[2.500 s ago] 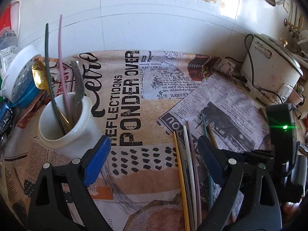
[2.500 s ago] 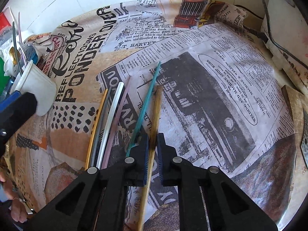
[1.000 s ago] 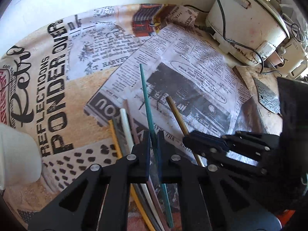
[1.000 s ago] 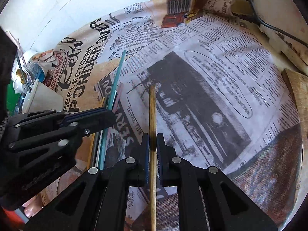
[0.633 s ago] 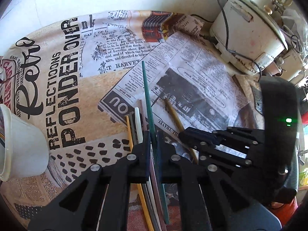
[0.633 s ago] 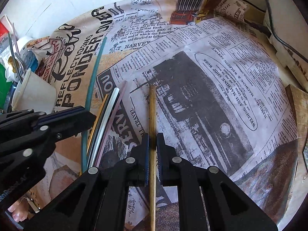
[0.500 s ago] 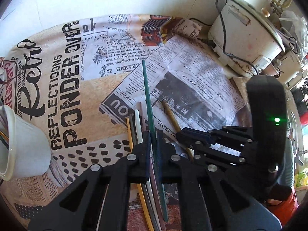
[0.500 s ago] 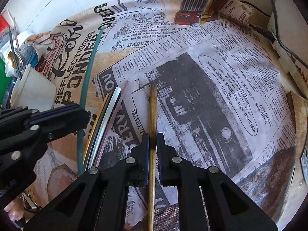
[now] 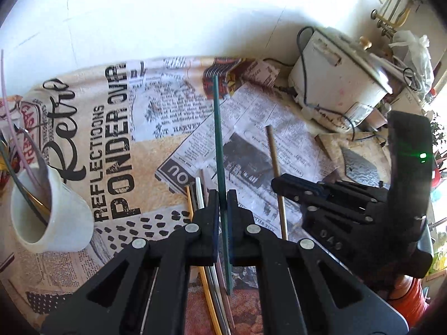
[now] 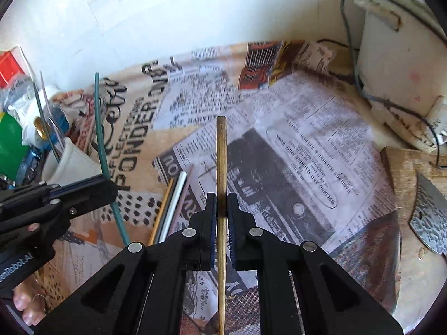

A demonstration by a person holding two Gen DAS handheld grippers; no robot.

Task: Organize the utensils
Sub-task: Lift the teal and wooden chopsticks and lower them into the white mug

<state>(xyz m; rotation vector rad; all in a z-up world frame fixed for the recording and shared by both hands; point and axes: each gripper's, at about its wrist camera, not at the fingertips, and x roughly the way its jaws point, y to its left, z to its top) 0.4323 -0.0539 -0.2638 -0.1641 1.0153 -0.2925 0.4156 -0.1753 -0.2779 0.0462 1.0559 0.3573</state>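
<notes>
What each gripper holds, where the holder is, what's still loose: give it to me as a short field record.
left gripper: shut on green stick, lifted clear of the table
right gripper: shut on wooden stick
holder: white cup at far left, already holding several utensils
still loose: bundle of sticks lying on the newspaper-print cloth between the grippers
nearby: white cooker at back right

Matt printed newspaper covers the centre. A smooth wooden stick lies mid-frame, a plastic-looking green stick beside it, and a glossy white cup at lower left.
</notes>
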